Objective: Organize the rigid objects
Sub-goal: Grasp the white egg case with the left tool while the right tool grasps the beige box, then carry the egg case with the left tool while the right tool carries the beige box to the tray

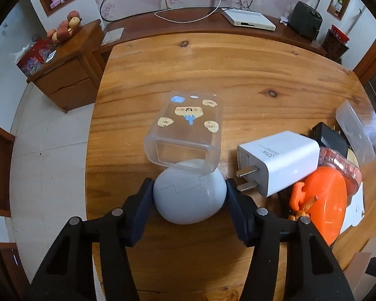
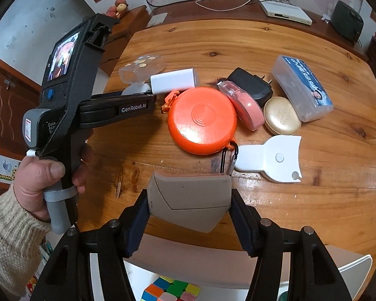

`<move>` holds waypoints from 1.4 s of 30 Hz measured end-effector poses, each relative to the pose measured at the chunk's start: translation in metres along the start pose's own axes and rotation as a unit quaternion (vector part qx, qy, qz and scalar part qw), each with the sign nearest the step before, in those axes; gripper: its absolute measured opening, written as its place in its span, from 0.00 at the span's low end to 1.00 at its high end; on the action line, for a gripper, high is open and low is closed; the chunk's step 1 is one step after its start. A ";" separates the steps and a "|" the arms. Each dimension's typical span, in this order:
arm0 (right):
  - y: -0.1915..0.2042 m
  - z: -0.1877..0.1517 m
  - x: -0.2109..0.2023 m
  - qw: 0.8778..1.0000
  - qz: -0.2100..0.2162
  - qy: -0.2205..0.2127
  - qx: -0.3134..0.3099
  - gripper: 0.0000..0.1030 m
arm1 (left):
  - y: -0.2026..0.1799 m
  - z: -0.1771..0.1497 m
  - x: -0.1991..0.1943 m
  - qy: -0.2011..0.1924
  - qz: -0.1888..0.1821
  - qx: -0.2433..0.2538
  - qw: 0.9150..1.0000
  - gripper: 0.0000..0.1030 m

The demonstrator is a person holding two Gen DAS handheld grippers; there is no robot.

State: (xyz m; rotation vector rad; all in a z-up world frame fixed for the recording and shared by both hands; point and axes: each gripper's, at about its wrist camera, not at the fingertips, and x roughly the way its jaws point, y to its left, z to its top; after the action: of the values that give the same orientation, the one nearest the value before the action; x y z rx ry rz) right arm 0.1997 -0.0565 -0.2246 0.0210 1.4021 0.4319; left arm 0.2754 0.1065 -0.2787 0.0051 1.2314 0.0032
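Left gripper [image 1: 189, 195]: jaws clamped on a pale blue egg-shaped case [image 1: 189, 195], one dark pad on each side of it, pointing steeply down at the wooden table [image 1: 238, 75].
Egg-shaped case: sits at the table's near edge, long axis running across the view from pad to pad, a stepped seam on its upper face; its far end lies under the rim of a clear plastic box [image 1: 185, 130].
Clear box: tipped on its side, open mouth facing the case, cartoon stickers on its upper wall, long axis running away from the camera.
White charger [image 1: 280, 160]: just right of the case, prongs pointing left toward it, resting partly on an orange round case [image 1: 320, 200].
Right gripper [image 2: 190, 200]: jaws closed on a beige case [image 2: 190, 200], held over the table's near edge, long axis across the jaws, its tapered end toward the camera.
Hand [image 2: 45, 180]: grips the left gripper's handle, knitted sleeve at the wrist.
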 end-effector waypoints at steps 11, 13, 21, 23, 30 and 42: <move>0.002 -0.011 -0.010 1.000 -0.003 -0.015 -0.001 0.60 | 0.008 -0.028 -0.036 0.003 -0.060 -0.023 0.998 0.58; 0.001 -0.014 -0.015 1.000 -0.003 -0.021 0.001 0.60 | 0.006 -0.031 -0.051 -0.004 -0.066 -0.021 0.998 0.58; -0.005 -0.028 -0.056 0.998 0.001 -0.062 0.011 0.60 | -0.015 -0.042 -0.132 -0.037 -0.070 0.013 0.997 0.58; -0.007 -0.033 -0.070 0.997 0.002 -0.075 0.011 0.60 | -0.022 -0.045 -0.152 -0.042 -0.070 0.022 0.996 0.58; -0.017 -0.065 -0.137 0.993 -0.003 -0.122 0.002 0.60 | -0.050 -0.066 -0.209 -0.039 -0.073 0.031 0.996 0.58; -0.026 -0.141 -0.214 0.985 -0.067 -0.152 -0.042 0.60 | -0.118 -0.117 -0.268 -0.027 -0.109 0.056 0.992 0.58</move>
State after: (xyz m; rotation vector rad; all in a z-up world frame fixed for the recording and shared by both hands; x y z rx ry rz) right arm 0.0498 -0.1789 -0.0548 -0.0733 1.0772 0.3592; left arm 0.0757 -0.0130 -0.0658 -0.0305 1.1707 -0.2549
